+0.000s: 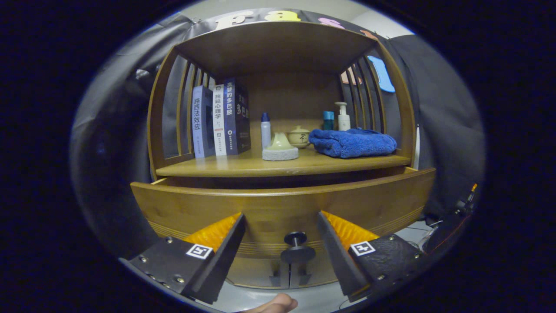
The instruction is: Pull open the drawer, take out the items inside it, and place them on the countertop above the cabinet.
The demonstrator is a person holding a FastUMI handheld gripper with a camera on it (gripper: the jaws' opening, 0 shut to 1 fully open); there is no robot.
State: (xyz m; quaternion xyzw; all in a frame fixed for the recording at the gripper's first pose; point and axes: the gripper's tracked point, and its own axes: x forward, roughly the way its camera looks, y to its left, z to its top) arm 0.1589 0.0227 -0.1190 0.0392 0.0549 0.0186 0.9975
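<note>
While the wooden drawer front [282, 208] stood slightly out from the bamboo-coloured slatted cabinet [278, 52], a dark gap showed above it under the countertop shelf [243, 167]. The two-finger gripper [281, 243] was released, its fingers spread wide on either side of the small dark round knob [296, 248] on the drawer front and touching neither it nor the wood; that spacing suited closing on the knob for a further pull, I judged. Whatever lay inside the drawer was hidden behind the drawer front, so its contents could not be told.

Above the drawer front, the countertop shelf already carried three upright books [221, 119], a white bottle with a blue cap [265, 130], a pale conical sponge-like piece [280, 148], a small lidded ceramic pot [299, 136], a folded blue towel [352, 142] and a white pump bottle [343, 116]. Bare wood showed nearest the drawer front, probably the easiest landing spot. Below the knob, a fingertip [276, 304] of the person showed.
</note>
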